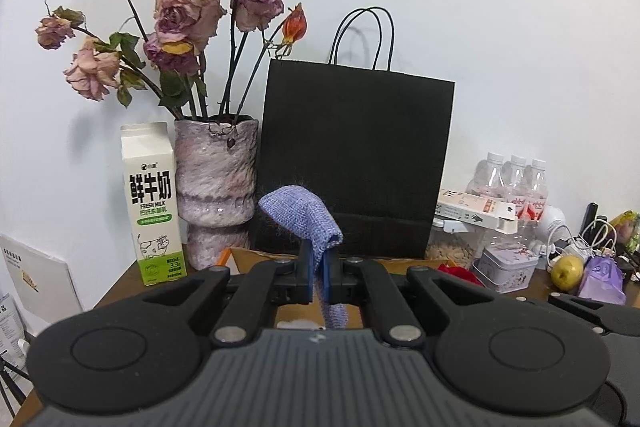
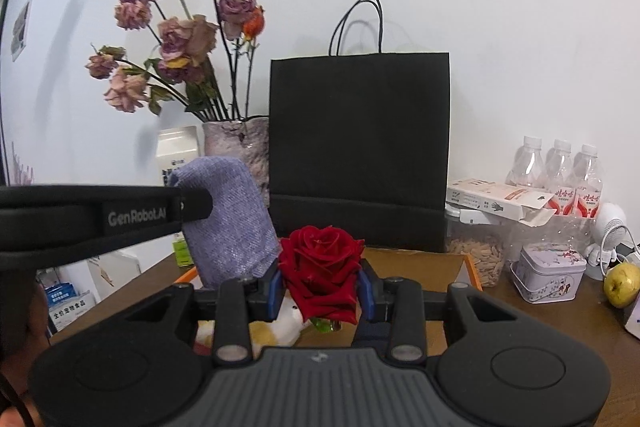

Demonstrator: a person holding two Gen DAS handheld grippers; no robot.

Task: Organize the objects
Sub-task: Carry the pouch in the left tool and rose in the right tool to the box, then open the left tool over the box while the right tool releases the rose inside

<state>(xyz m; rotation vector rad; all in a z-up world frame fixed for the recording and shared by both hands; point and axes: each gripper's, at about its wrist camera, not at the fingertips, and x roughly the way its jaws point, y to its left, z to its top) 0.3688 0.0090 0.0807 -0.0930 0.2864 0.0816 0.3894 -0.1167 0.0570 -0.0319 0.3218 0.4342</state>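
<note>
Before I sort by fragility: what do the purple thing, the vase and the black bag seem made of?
Purple cloth: coarse woven fabric, matte, weave and stray fibres visible. Vase: probably glazed ceramic, mottled with glossy highlights. Black bag: likely matte paper, stiff, creased, cord handles.

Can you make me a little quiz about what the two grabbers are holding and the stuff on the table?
1. True or false: the right gripper holds a red rose.
2. What does the left gripper pinch? A) a spoon B) a purple cloth C) a bottle
3. What stands between the milk carton and the black bag?

Key: 1 true. 2 B. 3 the vase of dried roses.
</note>
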